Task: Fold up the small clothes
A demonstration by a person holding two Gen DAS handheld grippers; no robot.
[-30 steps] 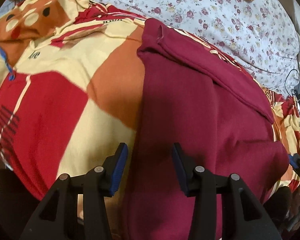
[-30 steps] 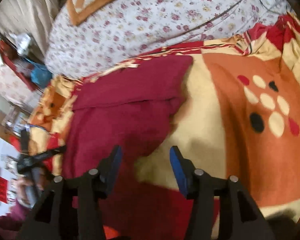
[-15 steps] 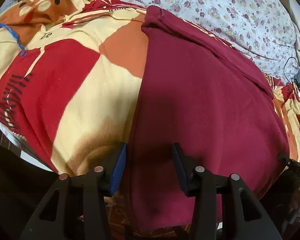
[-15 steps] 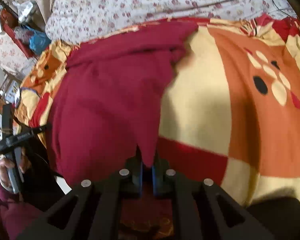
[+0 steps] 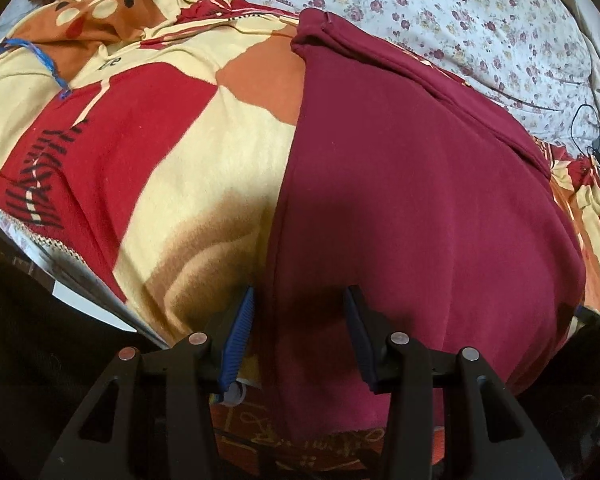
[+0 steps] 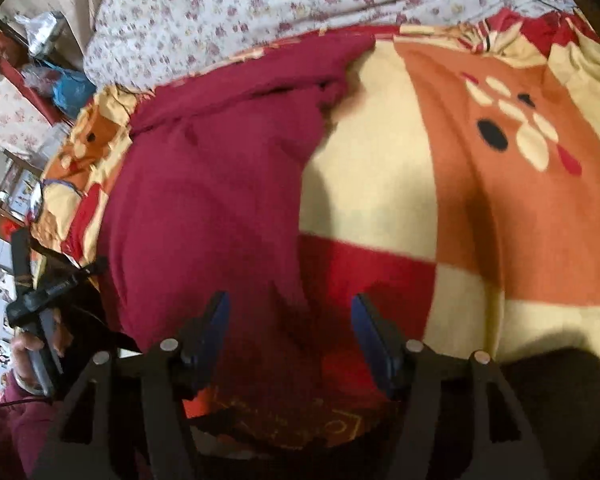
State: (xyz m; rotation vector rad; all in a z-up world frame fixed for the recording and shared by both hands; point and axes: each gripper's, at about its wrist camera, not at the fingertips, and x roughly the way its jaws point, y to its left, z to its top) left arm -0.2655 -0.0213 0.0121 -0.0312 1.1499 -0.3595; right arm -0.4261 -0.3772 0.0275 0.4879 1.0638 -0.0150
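Garment (image 5: 412,208), maroon, lay spread flat on patterned blanket (image 5: 148,152) covering the bed, its lower hem hanging over the near edge. Left tongs (image 5: 298,338) gaped wide over the hem's left corner, gripping nothing. Right tongs (image 6: 290,332) likewise stood wide apart at the right corner, empty.

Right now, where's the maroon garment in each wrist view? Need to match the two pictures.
Left wrist: the maroon garment fills the centre and right, its left edge running down between the open fingers of the left gripper.
Right wrist: it fills the centre-left, its right edge ending between the open fingers of the right gripper.
Shared landmark: the floral bedsheet across the top of both.
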